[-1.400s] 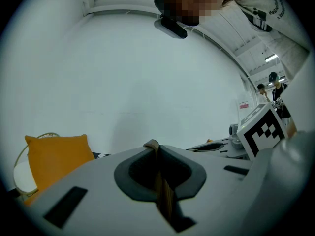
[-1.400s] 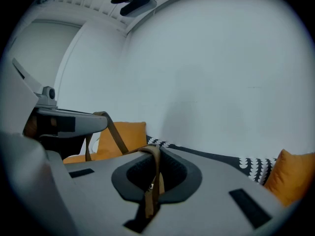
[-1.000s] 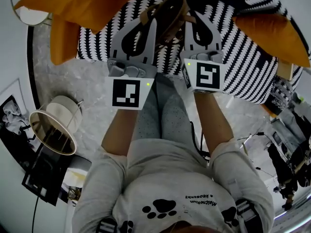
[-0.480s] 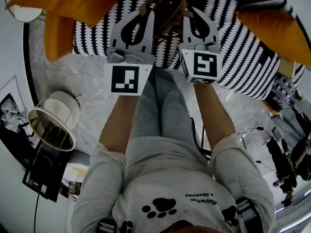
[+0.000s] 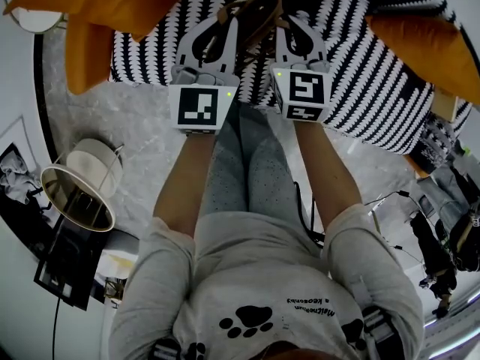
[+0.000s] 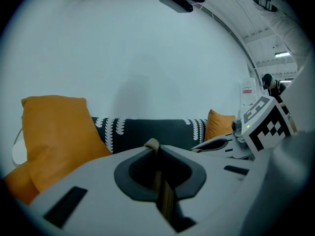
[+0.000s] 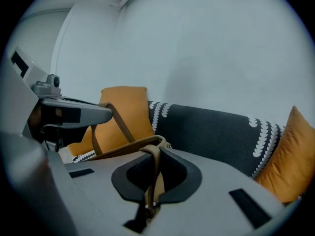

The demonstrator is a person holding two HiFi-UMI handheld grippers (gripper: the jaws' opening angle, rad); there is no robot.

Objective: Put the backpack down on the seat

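The brown backpack (image 5: 255, 12) hangs between my two grippers, just over the black-and-white patterned sofa seat (image 5: 375, 88). My left gripper (image 5: 226, 22) is shut on one tan strap (image 6: 165, 195), which runs down the slot between its jaws. A second tan strap (image 7: 149, 181) is pinched in my right gripper (image 5: 288, 22), also shut. In the right gripper view a strap loop (image 7: 106, 127) leads across to the left gripper (image 7: 74, 113). Most of the backpack's body is hidden behind the jaws. The dark sofa back (image 6: 152, 132) stands ahead.
Orange cushions lie at the sofa's left (image 5: 112, 6) and right (image 5: 427, 43). A lampshade (image 5: 79, 193) and a framed picture (image 5: 19, 193) stand on the marble floor (image 5: 142, 133) to the left. Cables and gear (image 5: 442, 231) lie at the right. The person's legs (image 5: 247, 171) are below the grippers.
Both grippers have sunk toward the sofa seat with the backpack held between them, and their marker cubes look smaller and farther off. Both grips are unchanged.
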